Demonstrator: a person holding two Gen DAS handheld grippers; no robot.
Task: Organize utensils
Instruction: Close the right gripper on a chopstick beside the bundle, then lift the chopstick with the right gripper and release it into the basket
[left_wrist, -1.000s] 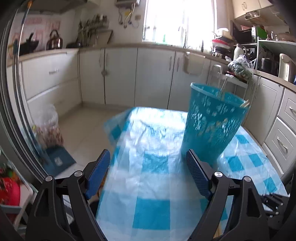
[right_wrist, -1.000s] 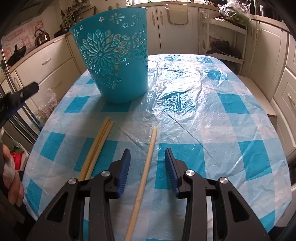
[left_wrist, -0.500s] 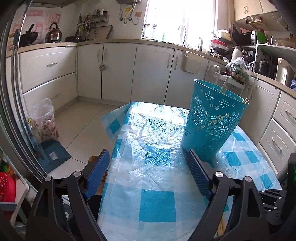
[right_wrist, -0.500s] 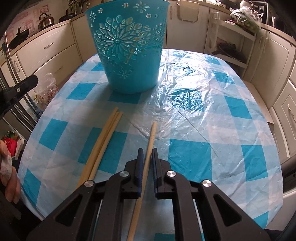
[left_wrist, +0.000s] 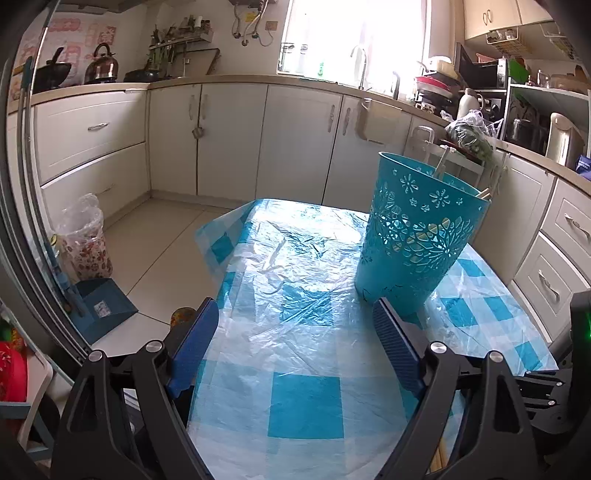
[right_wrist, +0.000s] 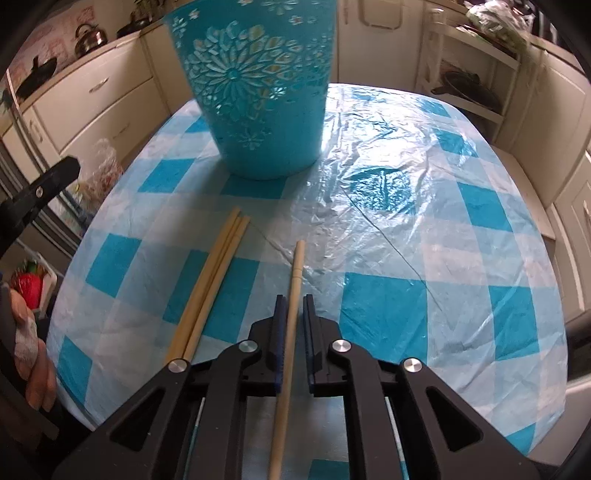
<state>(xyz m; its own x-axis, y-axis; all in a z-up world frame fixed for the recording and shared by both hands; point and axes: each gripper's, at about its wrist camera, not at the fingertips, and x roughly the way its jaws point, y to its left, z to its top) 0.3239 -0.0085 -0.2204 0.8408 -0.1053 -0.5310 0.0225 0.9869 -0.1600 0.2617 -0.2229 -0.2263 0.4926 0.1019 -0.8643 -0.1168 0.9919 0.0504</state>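
The jaws of the right gripper (right_wrist: 292, 325) stand almost pressed together, with a single chopstick (right_wrist: 295, 280) pinched between the two blue pads. The stick runs straight along the fingers; its far end points toward the basket, its near end passes back under the gripper body. Whether the stick is already lifted off the cloth or lies on it is hard to tell from this angle.

The step in hand seems to be the pickup of one loose chopstick, to be put into the blue basket (right_wrist: 258, 85). The next move probably calls for lifting the stick, turning it more upright and carrying it over the rim, then letting it go so that it drops inside. The grip is near the middle, so the stick may swing a little when it is tilted.

Just to the left of the held stick, a bundle of chopsticks (right_wrist: 210, 280) waits on the checked tablecloth (right_wrist: 406, 229). In the left view, some sticks already stand in the basket (left_wrist: 417, 236).

The left gripper (left_wrist: 295, 347) has its jaws spread wide, holds nothing, and hovers near the table edge.
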